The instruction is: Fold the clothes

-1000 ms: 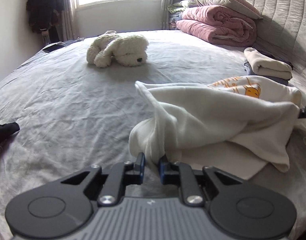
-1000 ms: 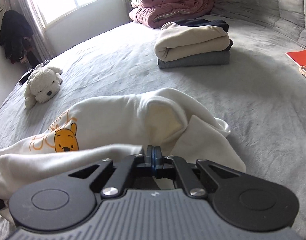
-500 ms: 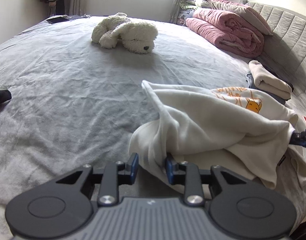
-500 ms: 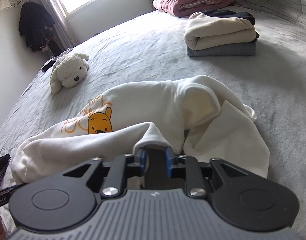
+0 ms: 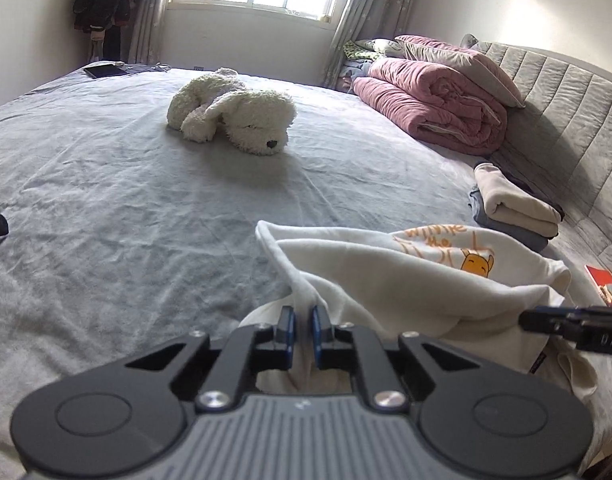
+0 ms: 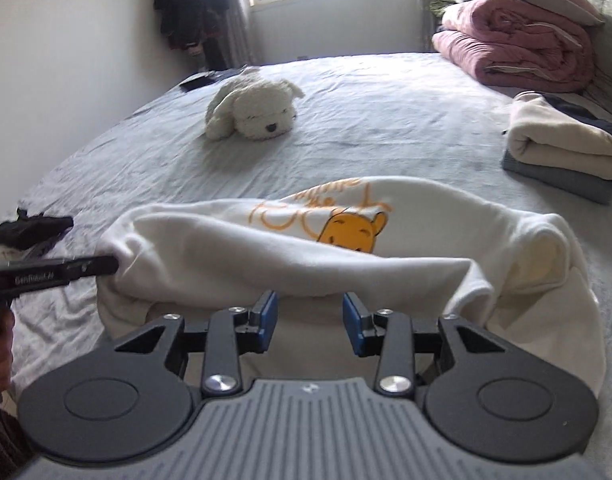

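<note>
Left wrist view: left gripper [image 5: 302,330] jaws nearly closed, pinching a bunched fold of the cream sweatshirt [image 5: 406,280] at 12 o'clock, fabric visibly between the blue pads; sweatshirt lies on the grey bed [image 5: 126,220], its bulk running from the jaws toward 2 o'clock, bear print up at the far end; right gripper [image 5: 566,326] enters at 3 o'clock, tip at the sweatshirt's right edge; folded pile [image 5: 514,208] further out at 2 o'clock; plush dog [image 5: 234,112] at 11 o'clock, well apart.

Right wrist view: right gripper [image 6: 310,322] jaws partly apart and opening; pads not pressing on cloth, sweatshirt [image 6: 266,248] edge just beyond them at 12 o'clock; long axis runs 9 to 3 o'clock across the jaws; left gripper [image 6: 66,270] holds the end at 9 o'clock.

Judgement: left end secured, right end free; right gripper is nearer the loose side and needs a fresh grip there.
</note>
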Available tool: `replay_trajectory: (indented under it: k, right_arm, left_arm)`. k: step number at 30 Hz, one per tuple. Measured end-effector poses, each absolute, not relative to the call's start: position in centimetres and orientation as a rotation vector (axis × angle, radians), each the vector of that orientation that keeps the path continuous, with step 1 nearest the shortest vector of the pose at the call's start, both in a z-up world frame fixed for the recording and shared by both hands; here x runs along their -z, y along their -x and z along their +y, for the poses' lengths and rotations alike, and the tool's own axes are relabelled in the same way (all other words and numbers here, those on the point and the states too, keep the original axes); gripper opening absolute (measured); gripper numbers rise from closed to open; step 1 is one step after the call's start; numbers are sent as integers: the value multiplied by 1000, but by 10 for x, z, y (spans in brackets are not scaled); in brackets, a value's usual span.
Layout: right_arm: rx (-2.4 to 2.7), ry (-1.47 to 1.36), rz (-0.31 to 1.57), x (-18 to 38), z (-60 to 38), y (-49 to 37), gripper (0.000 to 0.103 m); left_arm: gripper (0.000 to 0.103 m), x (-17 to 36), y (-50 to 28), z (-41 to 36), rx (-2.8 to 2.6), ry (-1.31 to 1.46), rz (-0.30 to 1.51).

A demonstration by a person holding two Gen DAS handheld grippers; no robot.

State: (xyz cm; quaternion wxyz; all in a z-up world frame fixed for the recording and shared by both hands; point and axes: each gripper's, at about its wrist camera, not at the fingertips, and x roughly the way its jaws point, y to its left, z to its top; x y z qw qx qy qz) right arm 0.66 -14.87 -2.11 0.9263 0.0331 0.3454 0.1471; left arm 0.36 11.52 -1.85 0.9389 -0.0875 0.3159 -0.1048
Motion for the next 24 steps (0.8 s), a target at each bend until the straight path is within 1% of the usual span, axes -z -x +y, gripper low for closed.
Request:
replay_trajectory:
  k: [4,5,7,12,18,19,20,22,23,24]
  right_arm:
    - [-336,1,761,41,-127,-16,43]
    - [-338,19,766,45,-123,-18,47]
    - [-339,41,764,52,-117,-20,52]
    - [-352,67,770,59,-109,-27,54]
    - [-342,191,735,67,-97,-30,54]
    - [-327,205,724,68,-97,-30,49]
    - [-313,219,714,68,-97,-31,35]
    - [-281,207,707,66,-104,-35,19]
    - [-277,178,702,64,-110,-36,16]
    - [-272,148,699,60,-116,-37,15]
  left_arm:
    - [6,14,-5,115,210,218,607]
    - [6,13,-6,115,211,223,599]
    - [6,11,-8,114,210,231,585]
    - [6,9,-19,111,195,251,567]
    - [5,3,-30,108,181,290,524]
    - [5,1,-31,108,181,297,515]
    - [5,-1,-32,107,180,304,506]
    - [5,-6,-33,107,181,317,488]
    - [5,-8,-33,107,181,323,478]
    - [5,-10,-32,107,181,327,469]
